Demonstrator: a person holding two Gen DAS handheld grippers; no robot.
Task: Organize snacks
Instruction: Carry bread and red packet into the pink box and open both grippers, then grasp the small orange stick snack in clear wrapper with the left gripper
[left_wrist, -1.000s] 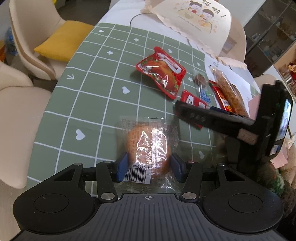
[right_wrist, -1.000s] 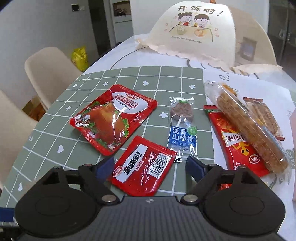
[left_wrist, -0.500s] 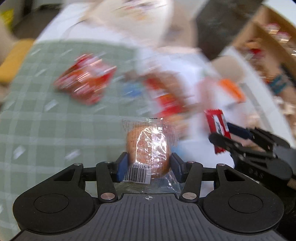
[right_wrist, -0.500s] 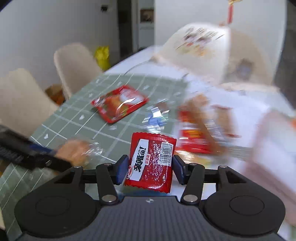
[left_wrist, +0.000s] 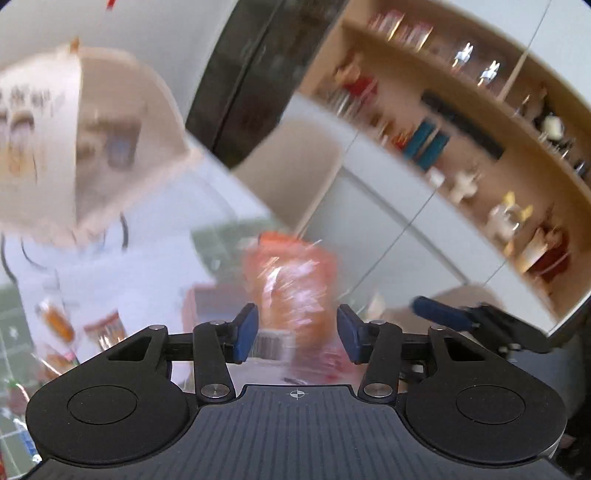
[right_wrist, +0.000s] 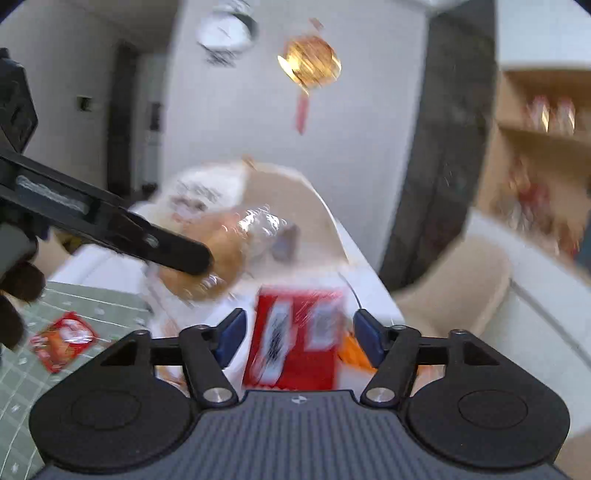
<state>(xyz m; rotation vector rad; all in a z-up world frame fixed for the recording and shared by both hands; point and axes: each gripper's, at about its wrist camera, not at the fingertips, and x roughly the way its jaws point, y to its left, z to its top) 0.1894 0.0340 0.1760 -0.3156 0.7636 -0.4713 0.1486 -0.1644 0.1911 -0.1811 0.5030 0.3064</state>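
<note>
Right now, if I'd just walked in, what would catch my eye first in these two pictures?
Probably the two snacks held up in the air: a clear-wrapped bun between the left gripper fingers, and a red packet between those of the right gripper. Behind them, a gold lantern ornament hangs on the wall, and a red chicken pack lies on the green tablecloth.

Both grippers swung up off table; bun packet (left_wrist: 291, 284) and red sachet (right_wrist: 297, 347) now airborne, blurred.
</note>
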